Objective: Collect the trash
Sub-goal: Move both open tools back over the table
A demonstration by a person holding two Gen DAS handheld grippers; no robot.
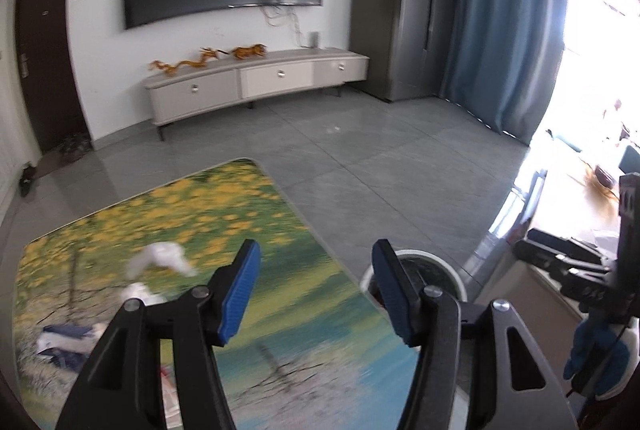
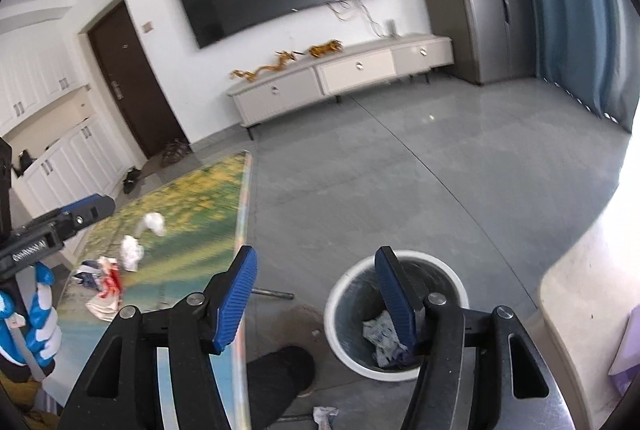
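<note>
Both tools are hanging in the air with nothing in them: the left gripper [image 1: 316, 294] is spreading its blue fingers [image 1: 240, 290] over the near right part of the surface [image 1: 248, 206], and the right gripper [image 2: 316, 294] is holding its own fingers [image 2: 394, 294] released above the white bin [image 2: 340, 294] on the floor just right of that surface. Down in the bin a crumpled wrapper [image 2: 380, 334] is lying at the bottom, so this looks like the gap between one drop and the next pick. More trash is waiting: two white paper wads [image 2: 152, 224] [image 2: 131, 250] are sitting mid-surface toward the left, a heap of red, white and dark wrappers [image 2: 102, 282] is lying nearer on the left edge, and one scrap [image 2: 324, 415] is lying on the floor near a dark slipper [image 2: 280, 378]. By my reading, the next move is calling for a swing left, away from the bin, lowering open fingers around the nearest wad and closing softly, since crumpled paper slips and squashes easily.
</note>
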